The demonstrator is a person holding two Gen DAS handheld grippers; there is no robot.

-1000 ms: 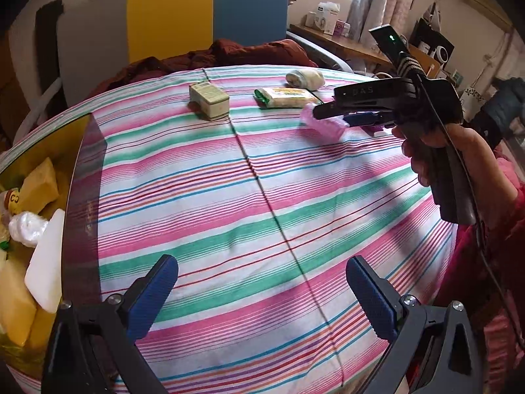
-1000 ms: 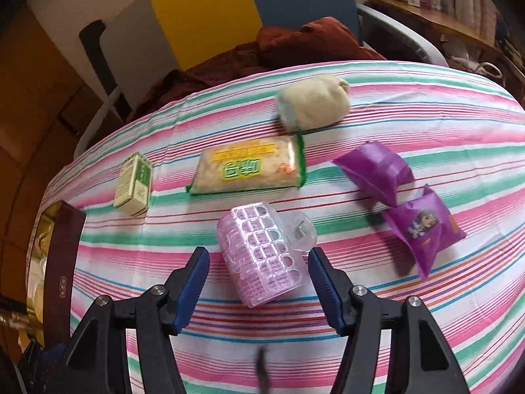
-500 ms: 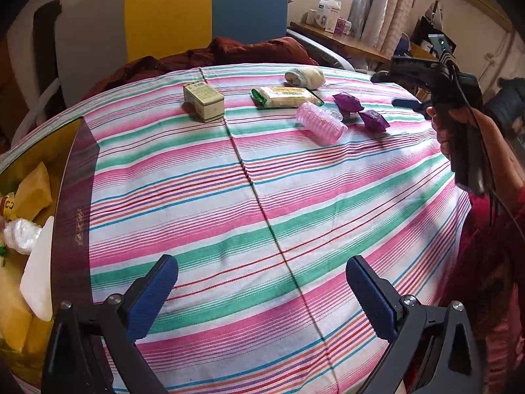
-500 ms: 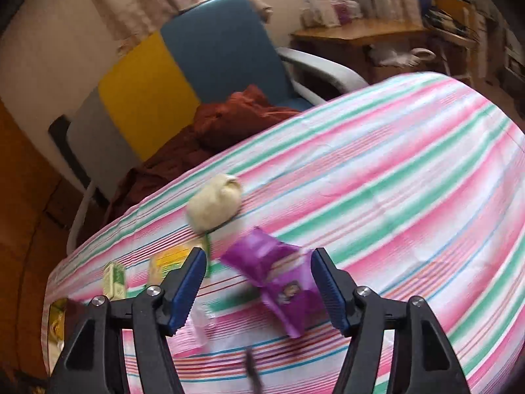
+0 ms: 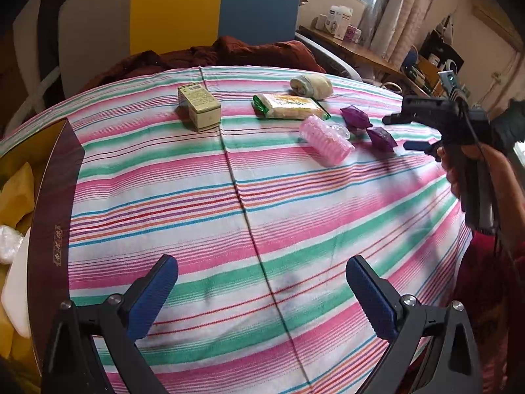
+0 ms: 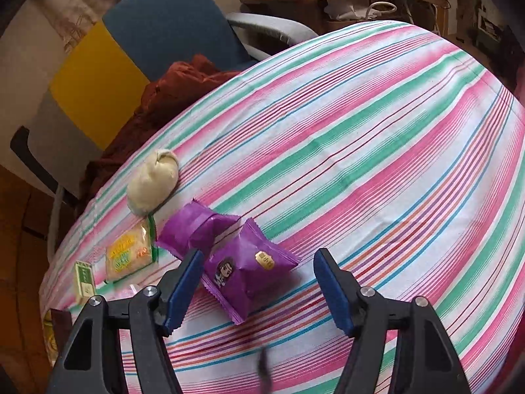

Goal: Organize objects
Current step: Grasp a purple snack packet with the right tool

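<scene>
Desk [image 5: 262, 216] covered by cloth striped pink, green and white, one seam running front to back. Lying on it, far side: small green-and-cream box [image 5: 199, 106], upright; flat yellow snack pack with green ends [image 5: 288, 106]; cream rolled bundle [image 5: 311, 86] behind the pack; pink ribbed plastic cylinder [image 5: 325, 139] on its side; two purple packets [image 6: 242, 262] [image 6: 197, 226], touching. Dark-rimmed box [image 5: 55, 203] at left edge.
</scene>
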